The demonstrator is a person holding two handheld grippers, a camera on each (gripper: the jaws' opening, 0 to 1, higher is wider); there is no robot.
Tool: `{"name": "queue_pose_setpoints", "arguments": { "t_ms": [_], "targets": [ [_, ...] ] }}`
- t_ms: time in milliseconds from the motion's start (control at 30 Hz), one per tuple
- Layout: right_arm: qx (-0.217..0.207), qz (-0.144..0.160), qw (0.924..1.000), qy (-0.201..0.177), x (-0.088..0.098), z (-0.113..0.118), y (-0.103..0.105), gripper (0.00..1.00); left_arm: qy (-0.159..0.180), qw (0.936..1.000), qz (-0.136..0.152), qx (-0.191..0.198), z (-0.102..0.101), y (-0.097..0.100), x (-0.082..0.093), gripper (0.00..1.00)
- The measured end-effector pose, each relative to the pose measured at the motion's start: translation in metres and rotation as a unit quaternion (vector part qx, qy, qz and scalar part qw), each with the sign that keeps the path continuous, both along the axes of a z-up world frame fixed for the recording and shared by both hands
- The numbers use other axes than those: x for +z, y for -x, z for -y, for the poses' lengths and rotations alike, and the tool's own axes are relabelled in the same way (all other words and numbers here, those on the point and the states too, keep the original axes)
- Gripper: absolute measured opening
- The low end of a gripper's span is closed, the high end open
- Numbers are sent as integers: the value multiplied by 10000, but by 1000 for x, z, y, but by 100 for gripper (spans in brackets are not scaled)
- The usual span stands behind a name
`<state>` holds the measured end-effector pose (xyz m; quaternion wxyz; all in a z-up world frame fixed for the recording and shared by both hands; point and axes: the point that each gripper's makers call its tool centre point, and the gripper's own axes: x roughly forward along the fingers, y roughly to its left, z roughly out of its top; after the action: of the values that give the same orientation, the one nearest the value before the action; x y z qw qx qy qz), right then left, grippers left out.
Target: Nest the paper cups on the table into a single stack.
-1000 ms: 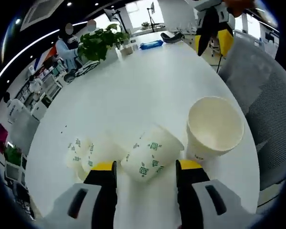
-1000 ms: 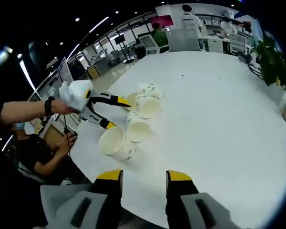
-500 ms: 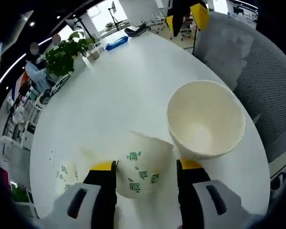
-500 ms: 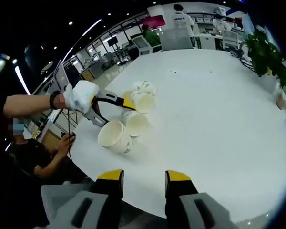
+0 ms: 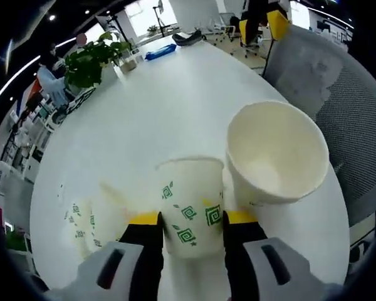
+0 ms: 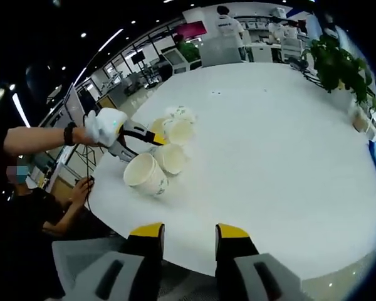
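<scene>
where the left gripper view looks down along its own jaws, the left gripper (image 5: 191, 218) has its two yellow-tipped jaws pressed against the sides of a paper cup with green square prints (image 5: 191, 204), gripping it. this held cup stands roughly upright between the jaws, mouth away from the camera, over the white table (image 5: 175, 106). just to its right, touching or nearly touching it, stands a larger-looking white cup (image 5: 277, 153) with its open mouth toward the camera, near the table's edge. to the left, low in the view, more printed cups (image 5: 88, 219) lie close together on the table, partly blurred. beyond the table edge on the right is a grey mesh chair (image 5: 338, 94). at the far end of the table are a potted plant (image 5: 94, 59) and a blue object (image 5: 158, 52).

in the right gripper view, the right gripper (image 6: 185, 231) hangs near the table edge (image 6: 288, 163) with its jaws apart and nothing between them. well ahead on the left, the person's gloved hand (image 6: 106, 125) holds the left gripper (image 6: 141, 135) at the cluster of cups (image 6: 169, 135); the open white cup (image 6: 144, 175) sits nearest the camera, tilted, beside the others. a seated person (image 6: 44, 207) is at the left below the table's rim, and people stand in the background. the plant (image 6: 338, 59) is at the upper right.
</scene>
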<state>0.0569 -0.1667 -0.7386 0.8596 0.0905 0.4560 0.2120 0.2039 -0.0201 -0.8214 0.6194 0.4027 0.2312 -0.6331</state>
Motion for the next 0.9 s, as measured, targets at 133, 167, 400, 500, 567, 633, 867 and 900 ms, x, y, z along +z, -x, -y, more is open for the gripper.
{"name": "queue_pose_setpoints", "arguments": {
  "t_ms": [133, 167, 400, 500, 567, 633, 867, 900],
  "targets": [
    [57, 33, 10000, -2, 1, -4, -7, 30, 122, 9996, -7, 242, -8, -3, 8, 35],
    [97, 47, 9999, 8, 0, -6, -9, 30, 167, 9994, 20, 313, -11, -5, 11, 35],
    [286, 114, 9995, -19, 2, -22, -22, 30, 331, 9966, 101, 746, -42, -11, 24, 35],
    [429, 105, 9990, -34, 3, -32, -25, 30, 407, 9954, 112, 862, -52, -5, 33, 35],
    [544, 130, 9984, -30, 5, -37, -30, 30, 469, 9942, 105, 967, -59, -2, 40, 35],
    [583, 132, 9982, -51, 6, -40, -33, 30, 466, 9936, 149, 1014, -66, 0, 43, 35],
    [778, 194, 9967, -103, 13, -52, -51, 30, 539, 9913, 270, 1172, -84, 7, 60, 35],
    [791, 205, 9966, -113, 14, -54, -53, 30, 547, 9912, 305, 1167, -84, 8, 63, 35]
  ]
}}
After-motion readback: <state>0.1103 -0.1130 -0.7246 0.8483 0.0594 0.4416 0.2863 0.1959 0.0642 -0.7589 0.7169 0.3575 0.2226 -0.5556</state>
